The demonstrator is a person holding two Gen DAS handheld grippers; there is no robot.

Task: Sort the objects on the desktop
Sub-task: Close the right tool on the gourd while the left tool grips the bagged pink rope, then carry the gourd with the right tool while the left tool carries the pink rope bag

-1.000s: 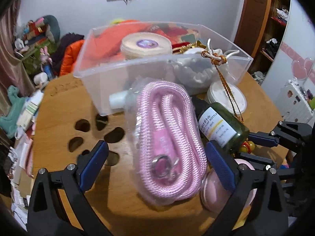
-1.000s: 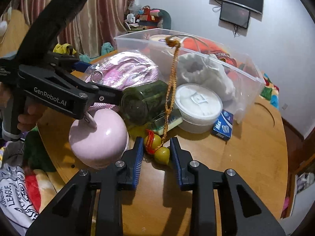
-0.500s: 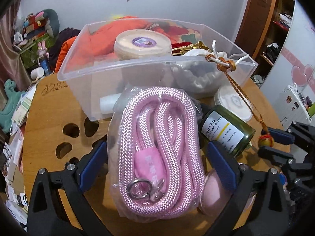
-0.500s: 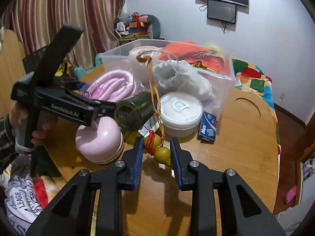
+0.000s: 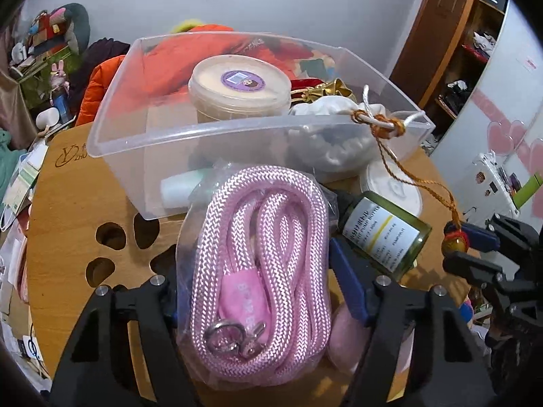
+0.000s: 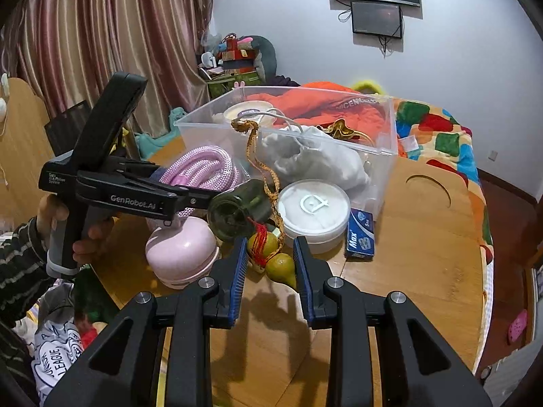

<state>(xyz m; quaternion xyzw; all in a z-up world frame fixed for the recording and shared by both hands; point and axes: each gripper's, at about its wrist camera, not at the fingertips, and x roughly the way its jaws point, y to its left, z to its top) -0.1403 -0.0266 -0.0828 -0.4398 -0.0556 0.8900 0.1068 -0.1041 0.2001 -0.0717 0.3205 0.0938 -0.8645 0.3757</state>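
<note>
My left gripper (image 5: 258,281) is shut on a bagged pink rope (image 5: 261,254) and holds it above the table, just in front of the clear plastic bin (image 5: 169,139). The rope also shows in the right wrist view (image 6: 203,169). My right gripper (image 6: 269,257) is shut on a yellow gourd charm (image 6: 271,254). Its orange cord (image 6: 254,156) runs up over the bin's rim and is tangled with a white drawstring bag (image 6: 315,159). A green glass bottle (image 5: 383,234) lies beside the rope.
The bin holds a round cream tub (image 5: 237,88), the white bag and red cloth. On the wooden table (image 6: 424,237) lie a white round container (image 6: 314,207), a blue Max box (image 6: 360,237) and a pink heart-shaped case (image 6: 181,251). A bed lies behind.
My left gripper has closed on the pink rope and lifted it toward the bin. My right gripper has risen and pulled back with the gourd charm, drawing its cord tighter.
</note>
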